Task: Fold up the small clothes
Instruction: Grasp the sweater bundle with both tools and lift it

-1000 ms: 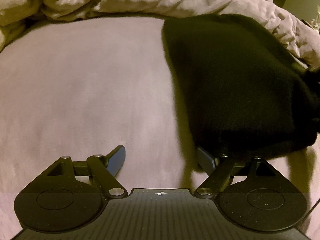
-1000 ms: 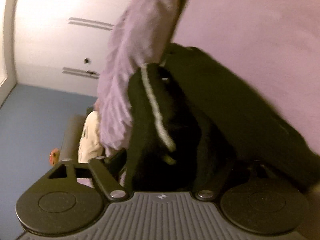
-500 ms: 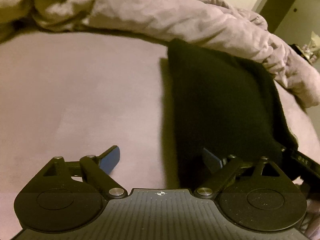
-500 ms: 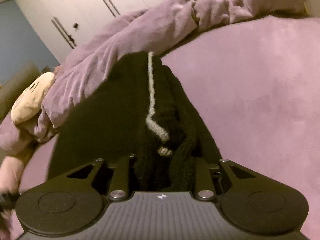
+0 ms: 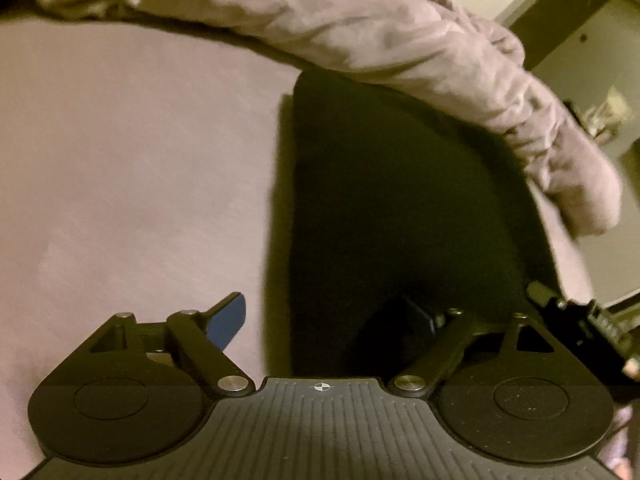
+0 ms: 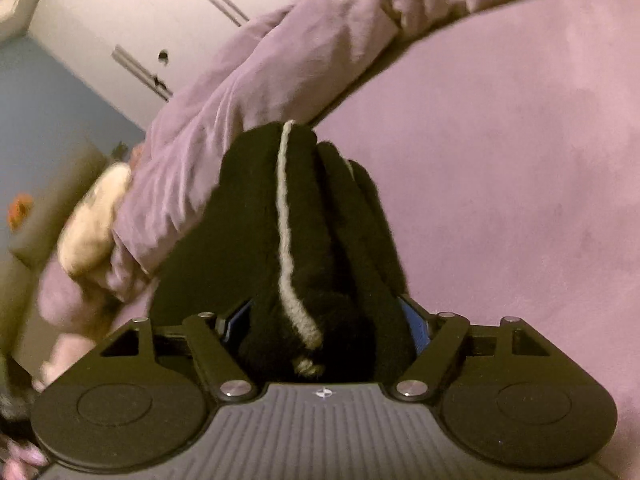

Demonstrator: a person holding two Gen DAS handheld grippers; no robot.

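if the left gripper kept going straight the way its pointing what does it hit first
Most likely the black garment. The left gripper is closing a little with nothing pinched; its left finger is over the bare bedsheet, its right one over the dark cloth. Past that lies the rumpled duvet. Depth is hard to judge here.

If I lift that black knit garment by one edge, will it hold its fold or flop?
The black knit garment will probably flop: it already bunches in soft ridges between the opening jaws of the right hand-held gripper. Its fuzzy knit looks grippy, not slippery. On the soft bed sheet it would likely drag and wrinkle when pushed.
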